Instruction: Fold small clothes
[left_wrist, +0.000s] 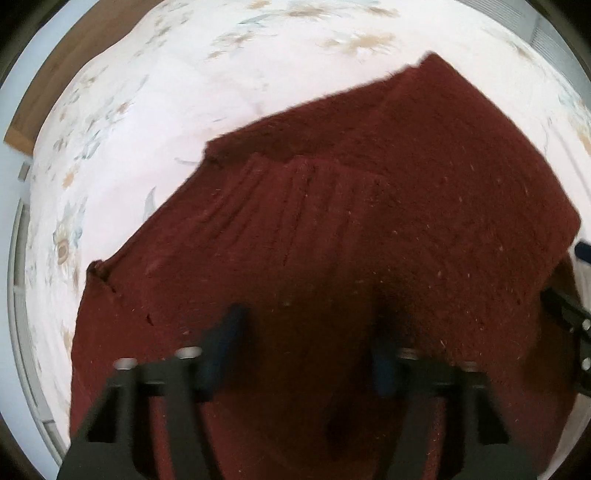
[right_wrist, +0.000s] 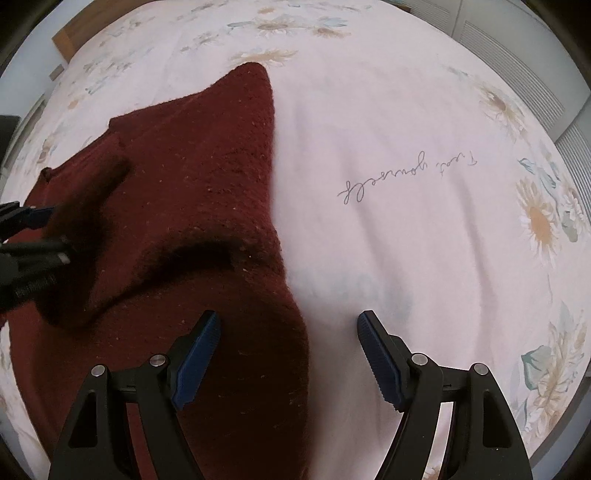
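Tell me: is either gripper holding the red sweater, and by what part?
Right gripper holds nothing, open astride the red sweater's edge. Left gripper: blurred over it, can't tell.

Soft, even daylight fills both views, bright enough to wash the pale bedsheet (right_wrist: 424, 258) almost white. The left wrist view is smeared by motion blur, its hand-held gripper (left_wrist: 306, 350) fuzzy and dim. The right wrist view is sharp, with crisp blue pads (right_wrist: 197, 363). Dark shadows pool on the maroon sweater (right_wrist: 192, 177). Fisheye curvature bends the edges, with black corners.
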